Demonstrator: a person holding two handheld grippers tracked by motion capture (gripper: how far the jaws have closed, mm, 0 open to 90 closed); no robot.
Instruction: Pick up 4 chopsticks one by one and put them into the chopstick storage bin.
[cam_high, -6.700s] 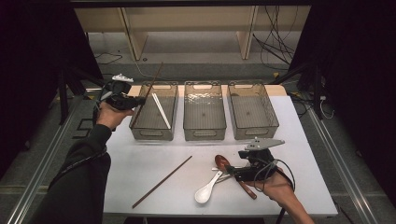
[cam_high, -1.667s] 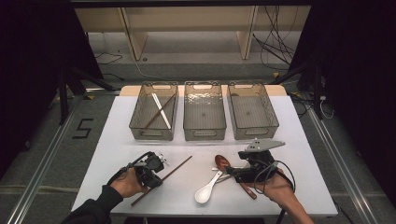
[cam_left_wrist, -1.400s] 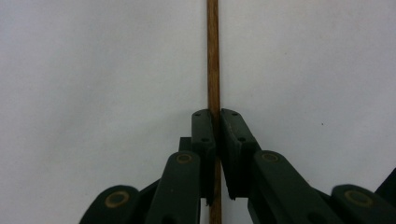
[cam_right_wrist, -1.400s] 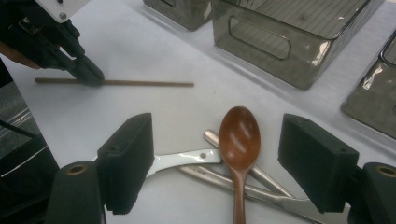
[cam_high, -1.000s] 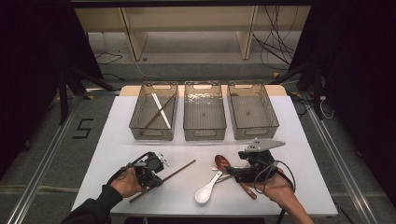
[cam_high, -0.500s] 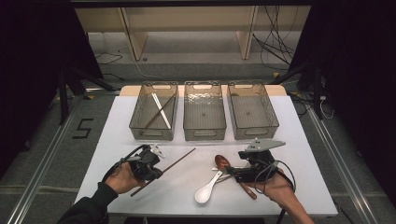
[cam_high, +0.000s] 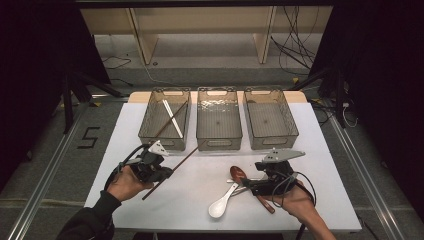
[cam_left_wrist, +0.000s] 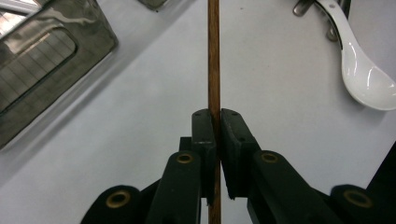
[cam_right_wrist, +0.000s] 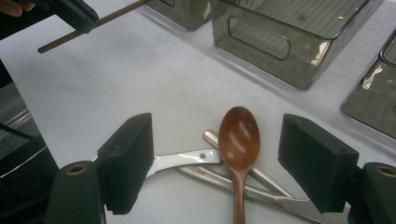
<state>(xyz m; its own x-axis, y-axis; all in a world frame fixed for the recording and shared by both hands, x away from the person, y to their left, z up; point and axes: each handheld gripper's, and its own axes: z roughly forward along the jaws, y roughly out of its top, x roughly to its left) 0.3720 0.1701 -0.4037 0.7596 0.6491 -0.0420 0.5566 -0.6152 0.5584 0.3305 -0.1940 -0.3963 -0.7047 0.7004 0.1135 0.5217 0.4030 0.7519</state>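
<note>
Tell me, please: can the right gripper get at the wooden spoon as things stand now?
Probably yes. The right gripper is open, its jaws standing either side of the wooden spoon, which lies on top of the metal utensils with nothing above it.

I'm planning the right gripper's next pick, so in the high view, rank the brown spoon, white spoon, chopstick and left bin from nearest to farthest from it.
1. Brown spoon, just left of the right gripper.
2. White spoon, lower left.
3. Chopstick, in the left gripper.
4. Left bin, far upper left.
</note>
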